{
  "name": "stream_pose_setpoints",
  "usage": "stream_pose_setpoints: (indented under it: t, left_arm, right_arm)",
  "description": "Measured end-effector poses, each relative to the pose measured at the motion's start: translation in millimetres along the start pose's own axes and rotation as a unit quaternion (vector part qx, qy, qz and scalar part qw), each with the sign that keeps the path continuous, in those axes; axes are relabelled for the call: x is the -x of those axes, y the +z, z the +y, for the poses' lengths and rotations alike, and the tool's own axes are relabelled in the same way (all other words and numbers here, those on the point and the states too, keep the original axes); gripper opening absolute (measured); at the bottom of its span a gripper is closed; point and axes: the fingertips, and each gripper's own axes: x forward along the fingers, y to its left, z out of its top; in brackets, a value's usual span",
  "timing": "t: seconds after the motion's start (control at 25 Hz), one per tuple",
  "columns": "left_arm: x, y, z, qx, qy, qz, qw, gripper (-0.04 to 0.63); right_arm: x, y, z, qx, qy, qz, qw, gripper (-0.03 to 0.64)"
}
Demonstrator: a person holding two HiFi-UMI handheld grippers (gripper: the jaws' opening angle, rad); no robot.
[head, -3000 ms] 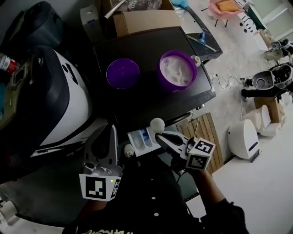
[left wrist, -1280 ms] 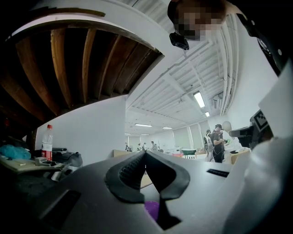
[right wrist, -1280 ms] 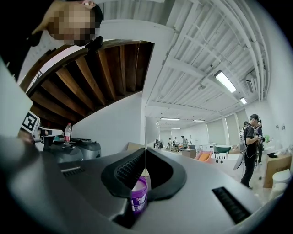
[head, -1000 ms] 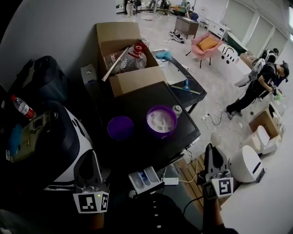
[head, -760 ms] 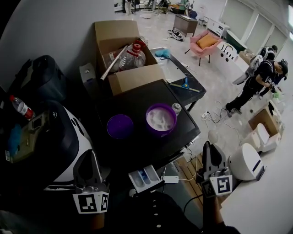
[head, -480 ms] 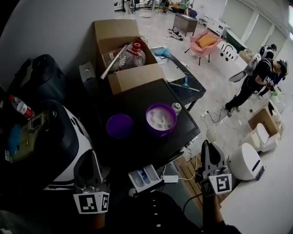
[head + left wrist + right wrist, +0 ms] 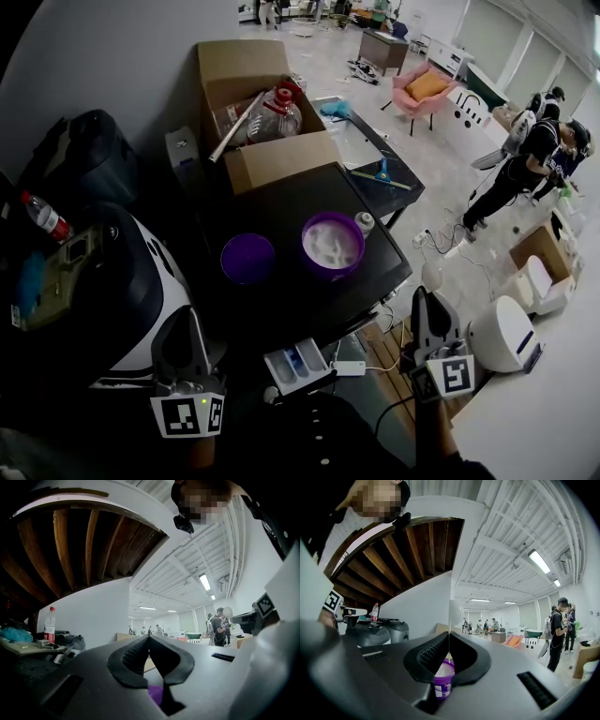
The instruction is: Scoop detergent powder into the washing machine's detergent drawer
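The left gripper [image 7: 194, 317], below the purple tub [image 7: 332, 246], is shut and empty; the right gripper [image 7: 420, 298] pinches a white scoop [image 7: 431, 275].

The tub [image 7: 307, 249] is purple, its powder [image 7: 331, 246] white; the lid [image 7: 247, 258] at its 9 o'clock is purple on a black tabletop [image 7: 281, 211]. The drawer [image 7: 298, 362] is white and blue, the scoop [image 7: 431, 275] white, the armchair [image 7: 422, 87] pink.
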Motion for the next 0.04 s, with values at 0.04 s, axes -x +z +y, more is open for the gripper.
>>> stream_pose_setpoints:
  t: [0.04]
  left_arm:
    - [-0.1,-0.2,0.3,0.000,0.000,-0.001,1.0000,0.014]
  right_arm:
    - [-0.8,-0.4,0.7,0.000,0.001,0.000,1.000,0.034]
